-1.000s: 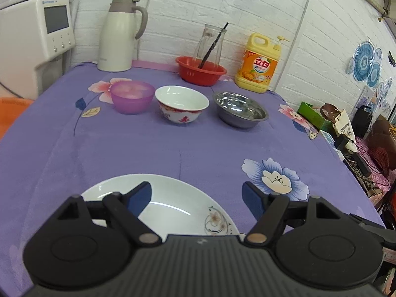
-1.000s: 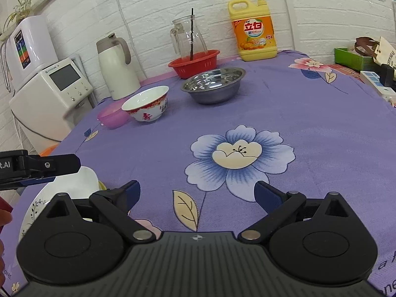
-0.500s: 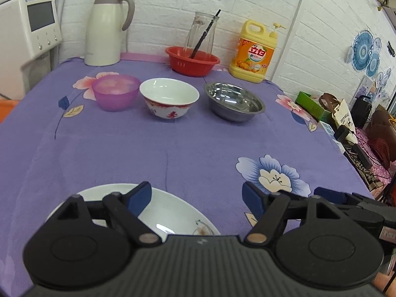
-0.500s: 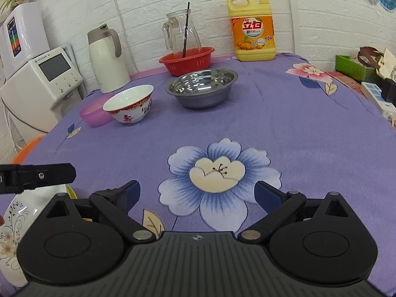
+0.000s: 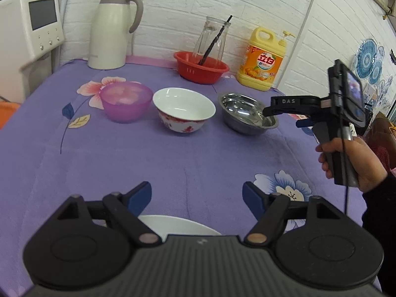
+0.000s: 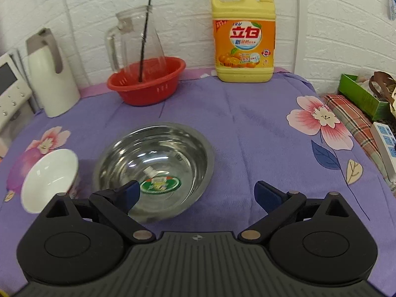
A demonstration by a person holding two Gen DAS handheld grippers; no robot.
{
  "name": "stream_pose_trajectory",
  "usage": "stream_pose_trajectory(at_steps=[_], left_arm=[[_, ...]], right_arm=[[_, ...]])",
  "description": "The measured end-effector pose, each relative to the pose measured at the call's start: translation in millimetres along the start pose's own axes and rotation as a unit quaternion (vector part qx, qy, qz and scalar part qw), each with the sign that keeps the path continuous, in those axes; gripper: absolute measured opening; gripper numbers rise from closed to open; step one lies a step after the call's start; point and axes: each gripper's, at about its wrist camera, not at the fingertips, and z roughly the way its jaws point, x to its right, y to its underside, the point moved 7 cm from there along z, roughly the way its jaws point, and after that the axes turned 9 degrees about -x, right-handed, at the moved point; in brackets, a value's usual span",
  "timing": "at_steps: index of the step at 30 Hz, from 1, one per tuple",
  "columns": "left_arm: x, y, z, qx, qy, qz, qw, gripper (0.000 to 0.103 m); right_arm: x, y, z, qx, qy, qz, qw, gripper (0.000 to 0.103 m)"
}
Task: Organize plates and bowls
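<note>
Three bowls stand in a row on the purple flowered cloth: a purple plastic bowl (image 5: 126, 101), a white bowl with red pattern (image 5: 183, 109) and a steel bowl (image 5: 246, 116). My left gripper (image 5: 196, 196) is open and empty above the near edge of a white plate (image 5: 178, 225). My right gripper (image 6: 196, 193) is open and empty, right over the near rim of the steel bowl (image 6: 154, 168); its left finger overlaps the rim. The white bowl (image 6: 48, 179) sits left of it. In the left wrist view the right gripper (image 5: 284, 112) reaches the steel bowl from the right.
A red basket (image 5: 201, 68) holding a glass jug (image 5: 212, 40), a yellow detergent bottle (image 6: 243, 37) and a white thermos (image 5: 111, 28) line the back wall. A white appliance (image 5: 27, 24) stands at the left. A green box (image 6: 361, 95) and a power strip (image 6: 386, 146) lie off the right edge.
My right gripper has moved forward and left from the blue flower to the steel bowl. My left gripper has pulled back, so less of the white plate shows.
</note>
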Motion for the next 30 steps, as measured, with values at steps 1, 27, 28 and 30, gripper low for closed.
stream_pose_trajectory(at_steps=[1,27,28,30], left_arm=[[-3,-2,1,0.000,0.000,-0.002,1.0000,0.075],[5,4,-16,0.007,0.032,-0.011,0.9994,0.075],[8,3,-16,0.006,0.034,-0.010,0.9993,0.075],[13,2,-14,-0.001,0.041,-0.006,0.9992,0.075]], right_arm=[[0,-4,14,-0.014,0.012,-0.002,1.000,0.103],[-1,51,17,-0.142,0.007,-0.055,0.988,0.103],[-2,56,12,-0.141,0.005,-0.061,0.988,0.103],[-2,65,1,-0.130,-0.001,-0.062,0.990,0.103]])
